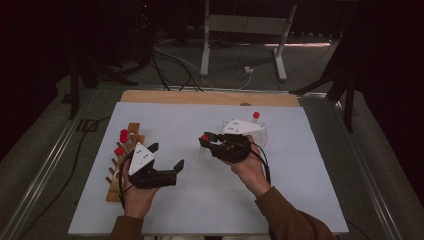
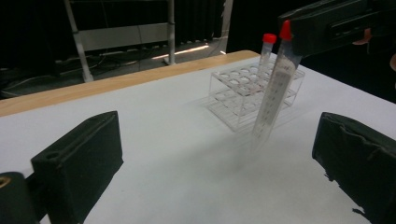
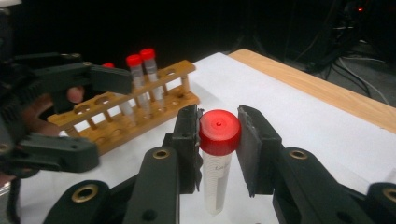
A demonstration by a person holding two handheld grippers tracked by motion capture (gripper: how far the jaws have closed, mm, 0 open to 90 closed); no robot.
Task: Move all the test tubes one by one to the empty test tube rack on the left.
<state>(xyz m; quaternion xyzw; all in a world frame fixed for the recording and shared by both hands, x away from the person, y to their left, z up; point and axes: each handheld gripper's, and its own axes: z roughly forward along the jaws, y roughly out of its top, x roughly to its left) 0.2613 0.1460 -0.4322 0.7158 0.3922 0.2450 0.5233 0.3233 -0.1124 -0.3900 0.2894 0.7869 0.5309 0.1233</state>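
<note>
1. Nearest the person, the left claw [image 1: 167, 156] hangs over the near-left of the white worktop [image 1: 300, 200] with its jaws spread wide and nothing between them, pointing toward the middle.
2. Just left of it, the wooden rack [image 1: 116, 175] lies along the worktop's left edge, with red-capped tubes [image 3: 140, 77] standing in its far holes and several near holes free.
3. At the middle, the right claw [image 1: 206, 141] is closed on a red-capped tube [image 3: 218, 154], its pads pressing the cap from both sides; the tube hangs tilted above the worktop, clear of both racks.
4. Farther right, the clear plastic rack [image 2: 247, 93] stands with one red-capped tube [image 2: 266, 49] left in it.
5. The step in hand looks like carrying a tube from the clear rack across to the wooden one, roughly midway.
6. The next move calls for bringing the tube upright over a free hole in the wooden rack, lowering it straight in, then easing the pads apart; the open left claw may steady the rack.
</note>
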